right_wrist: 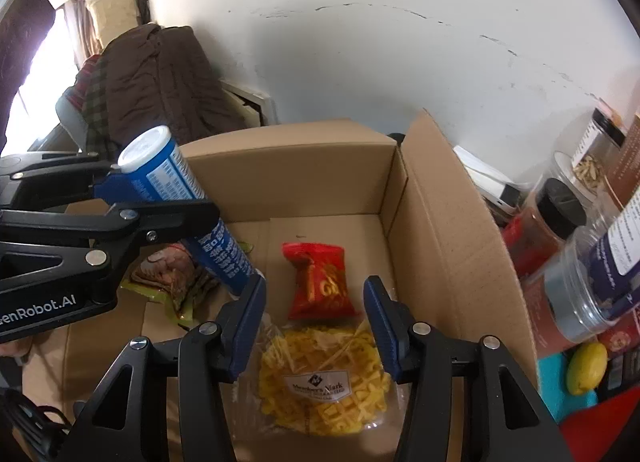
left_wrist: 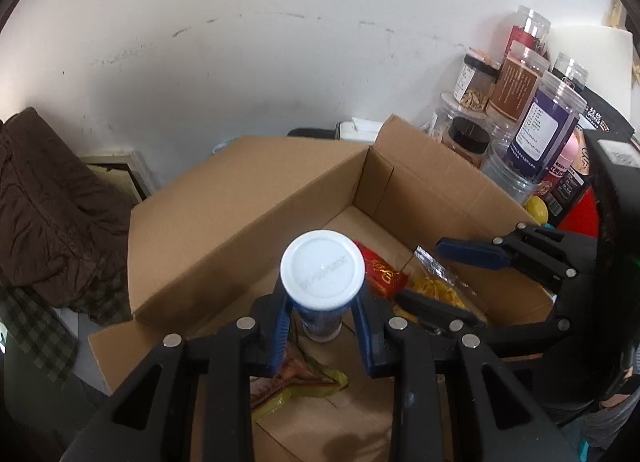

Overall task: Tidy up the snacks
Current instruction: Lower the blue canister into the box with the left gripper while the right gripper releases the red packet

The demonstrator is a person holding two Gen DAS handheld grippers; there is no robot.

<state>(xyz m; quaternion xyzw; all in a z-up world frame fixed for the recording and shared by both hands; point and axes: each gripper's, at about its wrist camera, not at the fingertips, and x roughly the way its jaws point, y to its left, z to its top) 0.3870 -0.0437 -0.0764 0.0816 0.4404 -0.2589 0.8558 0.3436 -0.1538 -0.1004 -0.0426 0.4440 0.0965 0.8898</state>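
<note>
My left gripper (left_wrist: 322,302) is shut on a blue tube with a white cap (left_wrist: 322,271), held tilted inside the open cardboard box (left_wrist: 248,214). The tube also shows in the right wrist view (right_wrist: 188,198), its lower end near the box floor. My right gripper (right_wrist: 314,318) is open and empty above a clear bag of yellow snacks (right_wrist: 324,382). A red snack packet (right_wrist: 320,282) lies beyond it. A green and brown packet (right_wrist: 172,278) lies under the tube, also in the left wrist view (left_wrist: 296,382). The right gripper shows in the left wrist view (left_wrist: 448,274).
Several clear jars (left_wrist: 532,110) with labels stand to the right of the box, also in the right wrist view (right_wrist: 592,262). A yellow lemon-like object (right_wrist: 586,368) lies on a teal surface. A brown garment (left_wrist: 52,214) drapes at left. A white wall stands behind.
</note>
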